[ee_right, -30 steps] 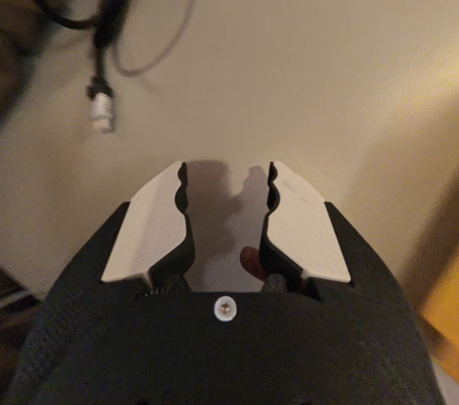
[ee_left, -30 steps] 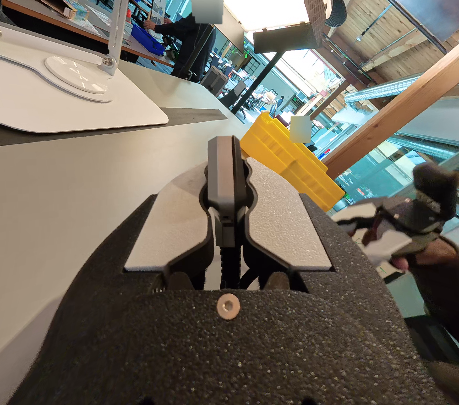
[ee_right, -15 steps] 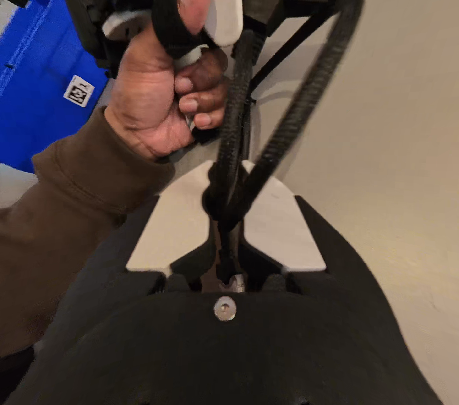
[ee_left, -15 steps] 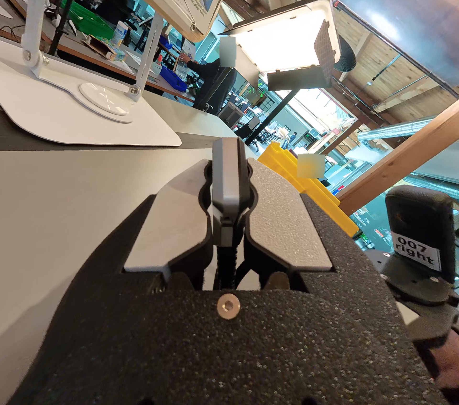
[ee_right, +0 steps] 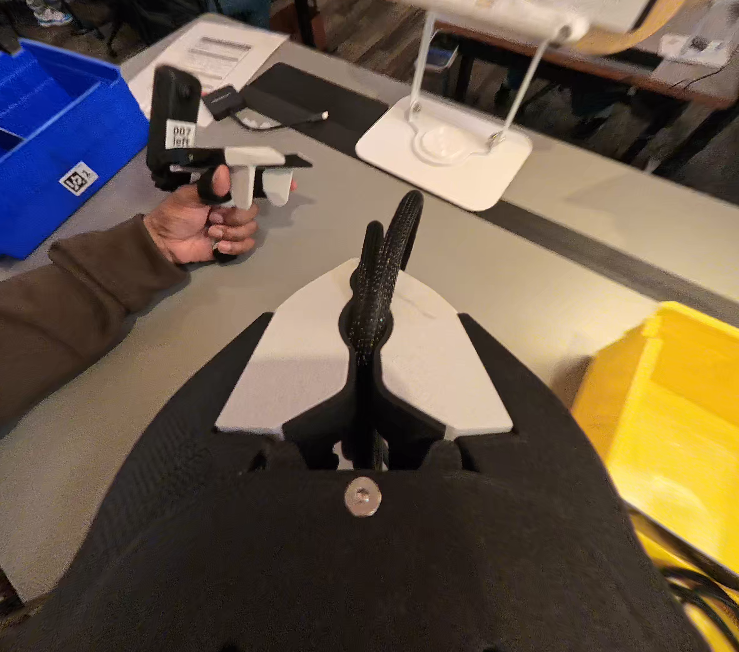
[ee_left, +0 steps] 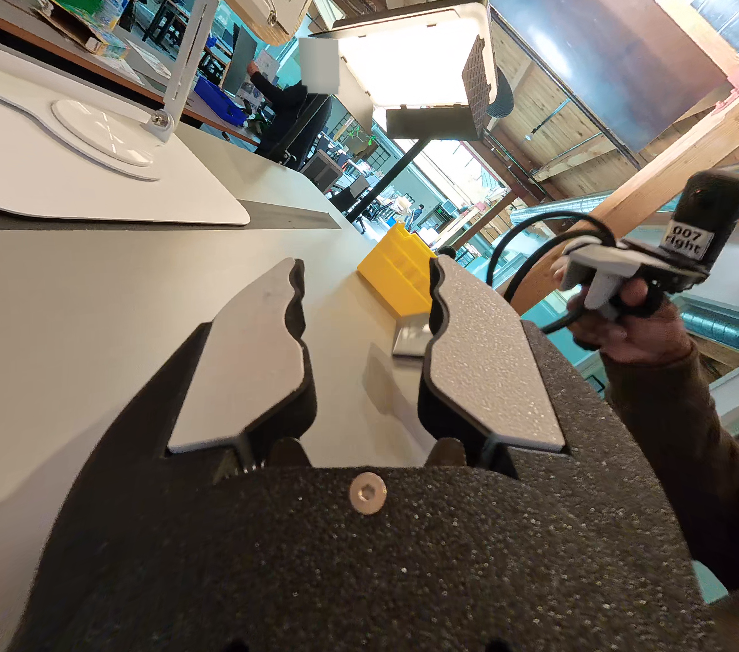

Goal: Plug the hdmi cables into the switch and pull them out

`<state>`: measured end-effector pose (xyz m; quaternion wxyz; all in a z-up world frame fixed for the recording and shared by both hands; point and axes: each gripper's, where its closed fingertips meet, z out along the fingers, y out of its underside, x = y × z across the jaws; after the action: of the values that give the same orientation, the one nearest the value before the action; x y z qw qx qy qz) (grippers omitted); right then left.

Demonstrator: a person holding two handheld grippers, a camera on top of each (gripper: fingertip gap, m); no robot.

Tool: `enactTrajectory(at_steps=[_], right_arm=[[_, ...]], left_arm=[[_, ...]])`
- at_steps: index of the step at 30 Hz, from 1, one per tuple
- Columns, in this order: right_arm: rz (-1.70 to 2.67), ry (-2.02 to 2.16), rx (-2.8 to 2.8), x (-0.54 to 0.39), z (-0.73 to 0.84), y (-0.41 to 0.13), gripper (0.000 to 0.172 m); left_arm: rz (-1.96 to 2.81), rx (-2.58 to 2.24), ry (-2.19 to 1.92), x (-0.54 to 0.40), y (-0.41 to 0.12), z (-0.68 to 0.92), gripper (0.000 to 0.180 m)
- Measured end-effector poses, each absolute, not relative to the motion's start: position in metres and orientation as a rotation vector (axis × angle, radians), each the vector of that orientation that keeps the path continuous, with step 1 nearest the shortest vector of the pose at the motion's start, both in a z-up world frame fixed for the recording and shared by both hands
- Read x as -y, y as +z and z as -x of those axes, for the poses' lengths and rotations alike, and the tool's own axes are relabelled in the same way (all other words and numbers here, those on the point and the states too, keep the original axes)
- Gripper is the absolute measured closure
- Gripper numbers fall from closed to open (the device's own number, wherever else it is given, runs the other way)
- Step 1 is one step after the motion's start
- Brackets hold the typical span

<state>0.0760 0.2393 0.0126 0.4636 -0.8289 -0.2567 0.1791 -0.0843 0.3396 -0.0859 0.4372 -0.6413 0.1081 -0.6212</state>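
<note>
My left gripper [ee_left: 366,269] is open above the grey table [ee_left: 120,293], with nothing pressed between its pads. A small blurred silver-grey piece [ee_left: 412,341] shows low beside its right finger. My right gripper [ee_right: 378,273] is shut on a doubled loop of black braided HDMI cable [ee_right: 384,265], which sticks out past its tips. In the left wrist view that gripper's handle [ee_left: 600,273] is held in the air at the right, with the cable [ee_left: 520,253] looping from it. A small black switch box [ee_right: 224,101] with a short lead lies on a black mat [ee_right: 304,101] at the far left.
A yellow bin [ee_right: 660,413] stands at the right and also shows in the left wrist view [ee_left: 400,273]. A blue bin [ee_right: 60,145] is at the left. A white stand base [ee_right: 444,157] carries a board. A hand holds the left gripper [ee_right: 256,169]. There is about 25 cm between the tips of the two grippers.
My left gripper has opened and let go of the grey plug it held. My right gripper has closed on the black cable and drawn away to the right with it.
</note>
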Motion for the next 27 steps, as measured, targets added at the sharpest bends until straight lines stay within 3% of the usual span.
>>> enactTrajectory(at_steps=[5,9,22,27], right_arm=[[1.949,0.319,0.558,-0.245,-0.155,0.104,0.172],[1.898,0.228,0.565,-0.255,-0.206,0.147,0.172],[1.717,0.016,0.749,-0.298,-0.261,0.208,0.172],[1.713,-0.174,0.817,-0.316,-0.280,0.189,0.172]], left_arm=[[1.601,-0.255,-1.561,-0.340,-0.087,0.085,0.123],[1.604,-0.258,-1.565,-0.340,-0.087,0.085,0.124],[1.602,-0.254,-1.578,-0.339,-0.087,0.085,0.127],[1.604,-0.256,-1.581,-0.339,-0.087,0.085,0.127]])
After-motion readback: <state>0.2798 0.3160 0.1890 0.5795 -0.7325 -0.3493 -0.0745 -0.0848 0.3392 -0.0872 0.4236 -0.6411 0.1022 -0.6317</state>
